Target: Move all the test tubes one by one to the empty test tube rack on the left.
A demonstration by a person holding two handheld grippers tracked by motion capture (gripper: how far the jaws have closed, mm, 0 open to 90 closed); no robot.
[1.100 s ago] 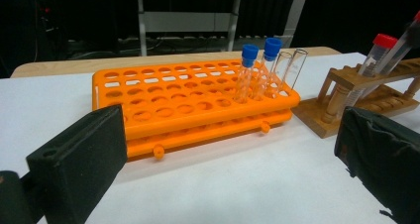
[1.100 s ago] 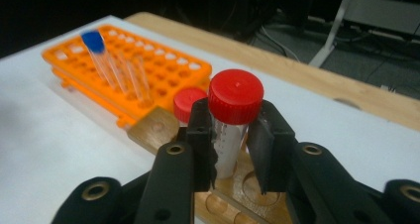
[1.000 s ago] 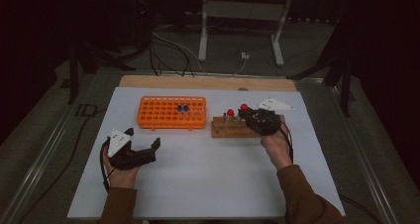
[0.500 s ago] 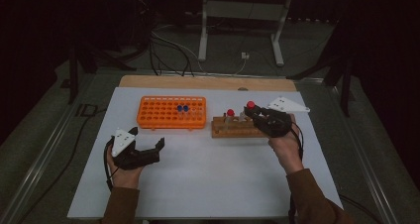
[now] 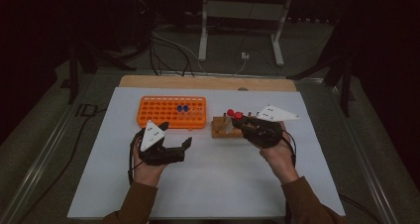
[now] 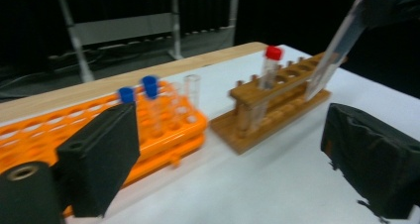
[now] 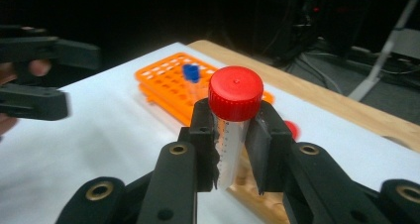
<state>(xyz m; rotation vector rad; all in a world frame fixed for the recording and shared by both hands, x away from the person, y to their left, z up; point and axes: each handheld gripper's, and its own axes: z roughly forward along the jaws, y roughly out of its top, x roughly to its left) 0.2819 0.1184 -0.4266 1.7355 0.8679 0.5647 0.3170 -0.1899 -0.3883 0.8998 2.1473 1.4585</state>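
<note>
Red-capped tube with unreadable graduation marks, in right gripper

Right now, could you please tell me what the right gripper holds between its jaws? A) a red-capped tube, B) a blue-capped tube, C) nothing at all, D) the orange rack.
A: in the right gripper view, the right gripper has its jaws closed on a clear red-capped tube, lifted above the wooden rack, while the blue-capped tubes stand in the orange rack.
</note>
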